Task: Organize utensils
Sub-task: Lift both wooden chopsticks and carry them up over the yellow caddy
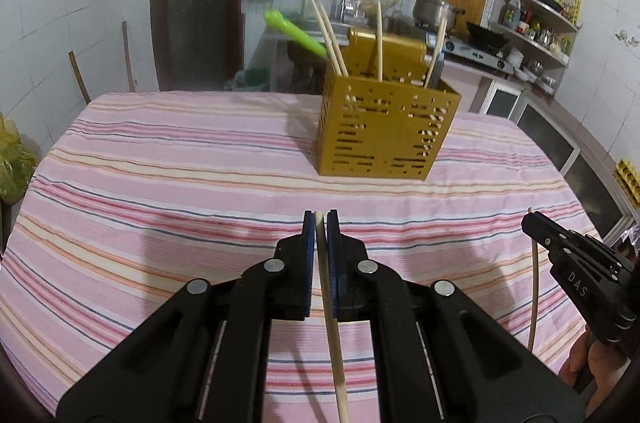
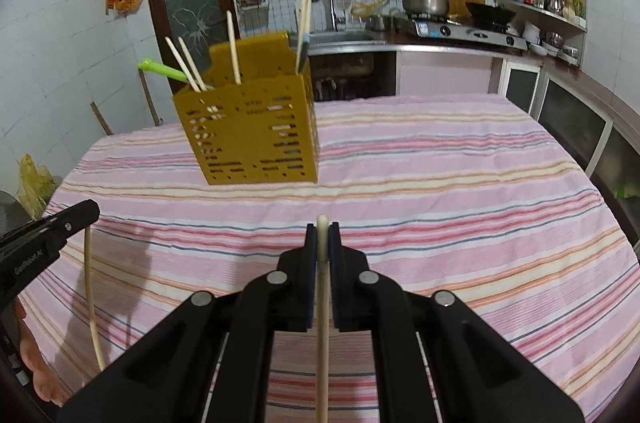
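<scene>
We hold one chopstick in each gripper: the left gripper (image 1: 320, 219) has its jaws clamped on a chopstick (image 1: 330, 319), the right gripper (image 2: 322, 229) likewise on another chopstick (image 2: 322, 323). The gold holder (image 1: 384, 131) at 12 o'clock on the table (image 1: 160, 163) already carries several chopsticks and a green utensil (image 1: 294, 33), possibly a spoon. The table looks cleared, so only these two remain. Only the right view shows the holder's right side.

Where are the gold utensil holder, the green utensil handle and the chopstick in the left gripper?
gold utensil holder (image 1: 384, 139): left wrist view, on its perforated front wall.
green utensil handle (image 1: 294, 33): left wrist view, mid-handle, sticking out behind the holder.
chopstick in the left gripper (image 1: 334, 343): left wrist view, on the shaft behind the pads.
</scene>
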`<state>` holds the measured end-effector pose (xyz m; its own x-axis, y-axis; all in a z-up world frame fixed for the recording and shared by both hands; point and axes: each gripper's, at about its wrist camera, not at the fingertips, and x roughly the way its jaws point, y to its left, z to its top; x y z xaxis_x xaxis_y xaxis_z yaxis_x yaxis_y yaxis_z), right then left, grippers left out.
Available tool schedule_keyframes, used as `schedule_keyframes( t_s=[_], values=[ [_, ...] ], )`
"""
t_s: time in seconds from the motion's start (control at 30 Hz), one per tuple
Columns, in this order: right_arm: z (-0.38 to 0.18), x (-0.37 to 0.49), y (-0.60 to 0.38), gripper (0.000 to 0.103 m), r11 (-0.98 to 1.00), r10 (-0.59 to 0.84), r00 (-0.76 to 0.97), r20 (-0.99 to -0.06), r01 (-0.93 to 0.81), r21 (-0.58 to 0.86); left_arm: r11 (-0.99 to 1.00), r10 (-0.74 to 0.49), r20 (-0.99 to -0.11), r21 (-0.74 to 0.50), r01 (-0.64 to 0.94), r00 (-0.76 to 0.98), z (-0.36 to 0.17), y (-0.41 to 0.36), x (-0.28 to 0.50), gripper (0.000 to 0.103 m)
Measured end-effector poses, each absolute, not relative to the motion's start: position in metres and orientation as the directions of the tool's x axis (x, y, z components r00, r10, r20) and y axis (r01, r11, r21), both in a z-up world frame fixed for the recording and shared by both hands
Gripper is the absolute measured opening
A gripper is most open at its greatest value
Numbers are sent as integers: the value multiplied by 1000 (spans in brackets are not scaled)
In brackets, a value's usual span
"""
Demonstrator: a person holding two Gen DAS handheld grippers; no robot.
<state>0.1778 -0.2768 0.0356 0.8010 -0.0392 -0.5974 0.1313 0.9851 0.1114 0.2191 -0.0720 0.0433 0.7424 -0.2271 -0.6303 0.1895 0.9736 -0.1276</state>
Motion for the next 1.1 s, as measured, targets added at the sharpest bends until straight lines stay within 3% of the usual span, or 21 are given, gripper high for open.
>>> schedule_keyframes(
  t_s=[0.3,0.93,1.1],
  values=[
    [50,165,-263,6,990,-42,849,-527,105,91,976,-215,-575,-101,192,790,54,-58,200,5],
    [76,168,-260,6,992,-59,923,-381,96,79,962,-270,-455,-161,220,849,86,-37,200,4],
    [73,182,-258,6,994,-46,915,-401,82,72,959,-281,-528,-169,226,801,78,-39,220,4]
  ],
)
